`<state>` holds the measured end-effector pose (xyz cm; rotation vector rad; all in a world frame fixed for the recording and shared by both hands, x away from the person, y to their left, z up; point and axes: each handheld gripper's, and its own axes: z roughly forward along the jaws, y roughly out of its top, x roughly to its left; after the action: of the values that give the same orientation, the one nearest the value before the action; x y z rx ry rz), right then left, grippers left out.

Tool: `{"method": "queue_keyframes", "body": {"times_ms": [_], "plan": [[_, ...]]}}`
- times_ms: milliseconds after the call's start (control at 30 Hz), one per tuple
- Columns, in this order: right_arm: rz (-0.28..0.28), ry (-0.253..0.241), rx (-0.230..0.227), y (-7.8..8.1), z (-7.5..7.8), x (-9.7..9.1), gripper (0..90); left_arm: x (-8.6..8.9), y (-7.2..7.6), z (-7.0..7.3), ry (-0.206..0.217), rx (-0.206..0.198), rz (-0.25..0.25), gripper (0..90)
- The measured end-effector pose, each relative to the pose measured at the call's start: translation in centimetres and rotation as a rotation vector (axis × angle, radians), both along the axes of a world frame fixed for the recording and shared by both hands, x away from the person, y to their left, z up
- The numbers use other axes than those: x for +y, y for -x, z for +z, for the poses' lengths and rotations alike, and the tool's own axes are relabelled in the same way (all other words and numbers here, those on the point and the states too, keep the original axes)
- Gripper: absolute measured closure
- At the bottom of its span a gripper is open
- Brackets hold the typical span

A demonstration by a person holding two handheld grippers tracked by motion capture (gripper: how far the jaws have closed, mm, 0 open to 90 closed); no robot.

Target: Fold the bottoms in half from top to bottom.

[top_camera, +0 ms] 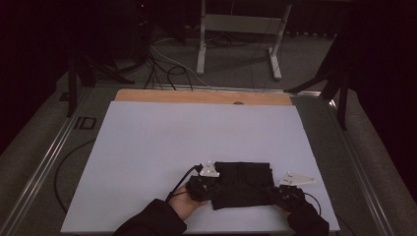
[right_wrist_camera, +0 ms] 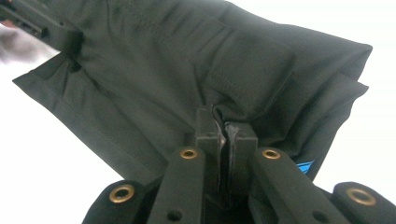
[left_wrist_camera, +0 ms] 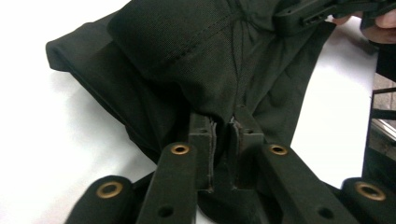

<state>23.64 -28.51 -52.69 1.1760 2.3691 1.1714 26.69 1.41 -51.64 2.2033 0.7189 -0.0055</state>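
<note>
A black folded cloth (top_camera: 243,184) lies flat on the white surface (top_camera: 162,147), close to its near edge and a bit right of the middle. The cloth is soft, with seams and thick folds, and a small blue tag (right_wrist_camera: 304,166) peeks out at one corner.

The left gripper (top_camera: 203,186) sits at the cloth's left near corner. Its jaws are pinched almost together with a bit of the cloth caught between them. The right gripper (top_camera: 286,194) sits at the cloth's right near corner, and its jaws are squeezed tight on the cloth too. A hand (top_camera: 186,205) in a dark sleeve holds each gripper — both come in from the near edge, just beside the cloth. A black cable (top_camera: 179,181) curls away from the left gripper.

Past the cloth the white surface is bare up to a strip of wood (top_camera: 201,96) at its far edge. Beyond that strip, a metal frame (top_camera: 241,29) stands on the grey floor with loose wires (top_camera: 164,66) near it. Nothing blocks the cloth.
</note>
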Motion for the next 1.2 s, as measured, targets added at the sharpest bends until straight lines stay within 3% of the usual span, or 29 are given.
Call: {"method": "queue_keyframes", "body": {"times_ms": [100,267,400,467,533,633,800,1000,1133,1200], "plan": [[0.009,-0.022,0.017,-0.1,0.1,-0.2,82.1,0.1,0.0,0.2,0.008,0.004,-0.014,75.7],[0.004,-0.016,0.002,0.1,0.8,-0.5,67.9,0.5,0.4,0.9,0.025,-0.013,-0.038,51.9],[0.013,-0.012,-0.024,0.1,1.6,-0.9,58.3,1.1,0.3,1.5,0.017,0.007,-0.021,35.3],[0.009,-0.018,-0.029,0.0,2.0,-1.0,57.1,1.5,0.2,1.9,0.017,0.016,-0.035,29.2],[0.003,-0.021,-0.038,-0.1,2.4,-1.2,56.5,1.8,0.1,2.3,0.015,-0.007,-0.027,23.1],[-0.002,-0.019,-0.061,-0.3,3.3,-1.4,57.4,2.2,-0.2,2.9,0.022,-0.034,-0.001,26.7],[-0.023,0.003,-0.102,-1.3,4.7,-1.5,64.7,3.0,-1.3,3.7,0.033,-0.073,0.067,45.4],[-0.041,0.029,-0.121,-3.4,5.2,-1.8,76.3,3.1,-3.2,3.5,0.006,-0.070,0.107,66.8],[-0.052,0.100,-0.119,-5.1,4.5,-1.7,86.9,2.8,-4.3,2.7,-0.004,-0.053,0.126,78.4],[-0.052,0.111,-0.111,-5.6,4.2,-1.7,89.6,2.6,-4.8,2.5,0.002,-0.046,0.134,81.9]]}}
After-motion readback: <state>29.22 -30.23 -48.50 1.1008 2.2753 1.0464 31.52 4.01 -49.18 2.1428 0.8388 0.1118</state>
